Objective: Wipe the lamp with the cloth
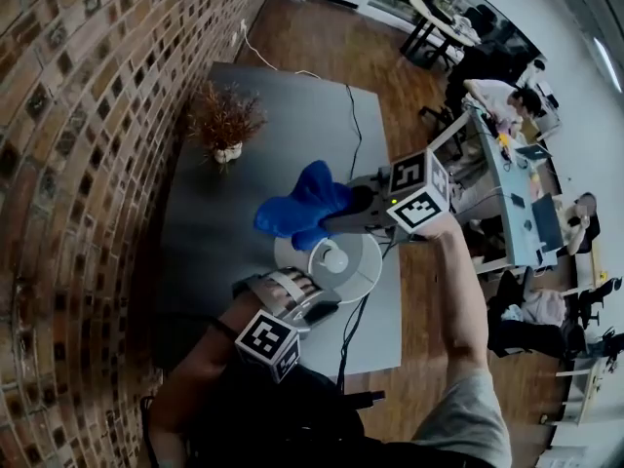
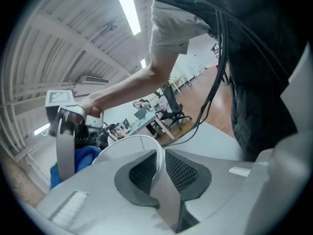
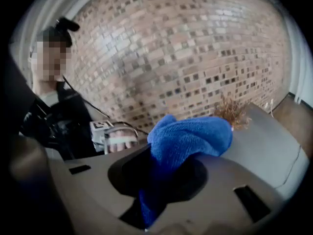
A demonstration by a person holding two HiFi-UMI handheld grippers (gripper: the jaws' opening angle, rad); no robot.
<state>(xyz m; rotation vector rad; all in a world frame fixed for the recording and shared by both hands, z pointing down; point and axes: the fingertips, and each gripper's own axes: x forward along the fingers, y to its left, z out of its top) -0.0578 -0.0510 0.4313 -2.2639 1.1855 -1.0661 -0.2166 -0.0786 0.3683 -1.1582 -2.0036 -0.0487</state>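
Nearest, my left gripper (image 2: 160,175) is clamped on a thin white band of the lamp (image 1: 336,261), apparently to steady it on the grey table (image 1: 210,232). Beyond, my right gripper (image 3: 156,182) pinches the bunched blue cloth (image 3: 190,138) just above the lamp, probably poised to wipe.

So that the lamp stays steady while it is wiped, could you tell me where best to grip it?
Its thin flat rim, edge-on from the person's side, where the left tongs clamp the lamp: the disc is broad but its edge fits between the jaws.
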